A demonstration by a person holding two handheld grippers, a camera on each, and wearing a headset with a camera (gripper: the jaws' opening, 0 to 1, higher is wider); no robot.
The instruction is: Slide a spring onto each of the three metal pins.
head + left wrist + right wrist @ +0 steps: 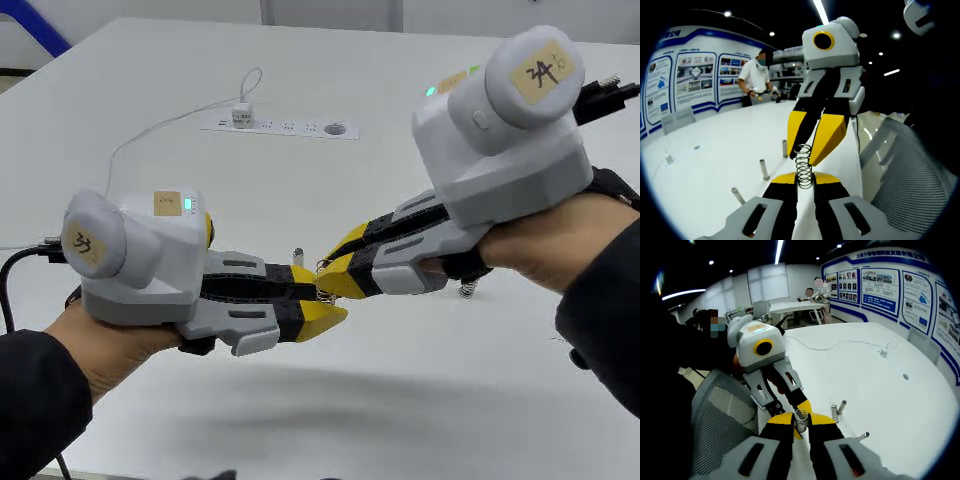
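A small steel spring (323, 292) hangs in the air between the two grippers. My left gripper (326, 302) comes from the left and is shut on one end of the spring (803, 167). The right gripper (322, 277) reaches down from the upper right, and its yellow fingers (829, 134) close on the other end. From its own view, the right gripper (800, 421) has the spring (800, 419) pinched between its tips. Three upright metal pins (763, 169) stand on the white table (330, 390) just beyond the tips; one pin (297, 256) shows behind the grippers.
A loose spring (466, 289) lies on the table under the right hand. Another spring (834, 413) stands beside a pin (842, 407); I cannot tell if it is on a pin. A power strip (280, 126) with a white cable lies further back. People stand at a far bench.
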